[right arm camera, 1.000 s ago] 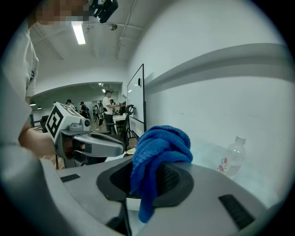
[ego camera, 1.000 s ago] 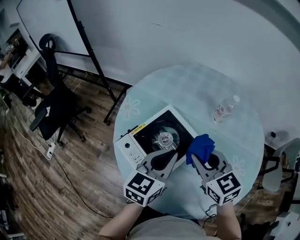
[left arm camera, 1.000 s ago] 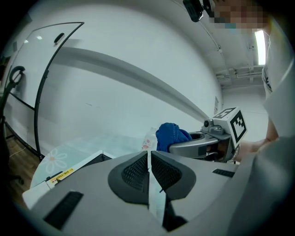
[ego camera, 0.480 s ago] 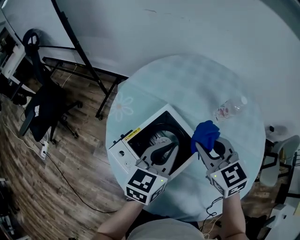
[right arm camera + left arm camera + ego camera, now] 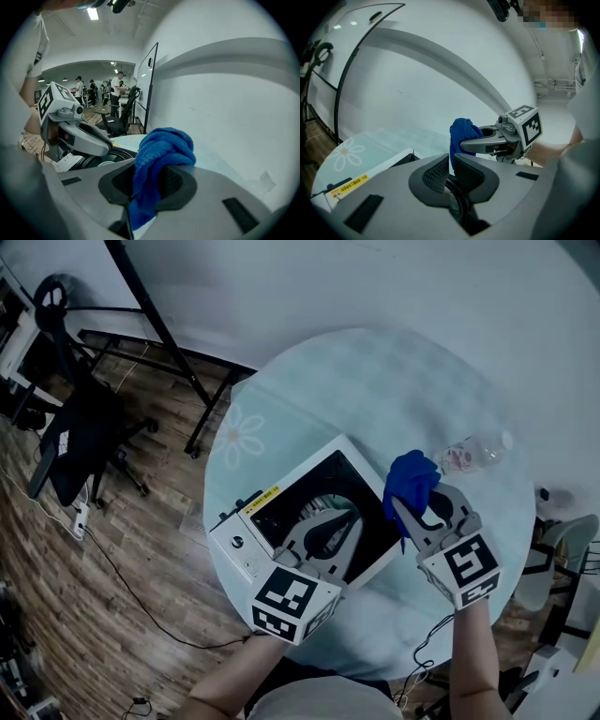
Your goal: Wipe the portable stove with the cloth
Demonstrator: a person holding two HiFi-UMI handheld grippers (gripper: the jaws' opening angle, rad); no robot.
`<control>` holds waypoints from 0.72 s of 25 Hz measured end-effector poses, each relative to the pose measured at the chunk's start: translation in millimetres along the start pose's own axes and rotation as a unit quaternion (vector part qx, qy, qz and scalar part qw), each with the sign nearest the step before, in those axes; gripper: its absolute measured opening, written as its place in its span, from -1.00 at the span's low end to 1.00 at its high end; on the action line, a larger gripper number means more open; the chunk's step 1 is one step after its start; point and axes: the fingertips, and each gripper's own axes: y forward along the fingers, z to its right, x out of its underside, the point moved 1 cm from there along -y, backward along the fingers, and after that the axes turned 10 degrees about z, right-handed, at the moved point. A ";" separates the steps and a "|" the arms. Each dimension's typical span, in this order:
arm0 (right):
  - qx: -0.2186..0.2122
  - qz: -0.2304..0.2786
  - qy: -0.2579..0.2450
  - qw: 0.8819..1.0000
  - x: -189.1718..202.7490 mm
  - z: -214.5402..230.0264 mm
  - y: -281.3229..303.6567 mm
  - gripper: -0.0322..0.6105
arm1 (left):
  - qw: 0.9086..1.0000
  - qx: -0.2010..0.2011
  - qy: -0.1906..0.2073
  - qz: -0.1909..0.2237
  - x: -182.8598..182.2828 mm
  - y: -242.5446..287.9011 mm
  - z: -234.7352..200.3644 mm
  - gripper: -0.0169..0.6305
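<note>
The right gripper (image 5: 150, 180) is clamped on the one blue cloth (image 5: 161, 150), which bunches above its jaws and hangs at the right edge of the portable stove (image 5: 272, 507). The left gripper (image 5: 449, 171) has its jaws drawn almost together with nothing between them, and it hangs over the stove's black burner well (image 5: 314, 498), covering much of it. The single white stove sits on a round pale surface (image 5: 375, 381) printed with a flower (image 5: 242, 448). One clear bottle (image 5: 473, 452) lies on its side well to the right of the stove; what it holds cannot be made out. Beyond the surface, on the wooden floor (image 5: 141, 549), stand one black office chair (image 5: 80, 442) and a black stand (image 5: 159, 334).
</note>
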 end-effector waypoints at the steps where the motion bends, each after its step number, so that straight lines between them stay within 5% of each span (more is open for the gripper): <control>1: -0.004 -0.003 -0.004 1.000 1.6 2.2 4.3 -0.58 | 1.000 -0.001 -0.003 -0.001 0.9 0.5 -1.7 -0.83; 11: -0.049 -0.040 -0.030 0.998 16.5 10.0 53.5 -0.59 | 0.999 -0.025 -0.017 -0.028 8.2 4.6 -22.6 -0.83; 18: -0.119 -0.075 -0.052 0.989 24.9 5.9 87.4 -0.59 | 0.999 -0.018 -0.039 -0.015 0.3 13.6 -28.0 -0.83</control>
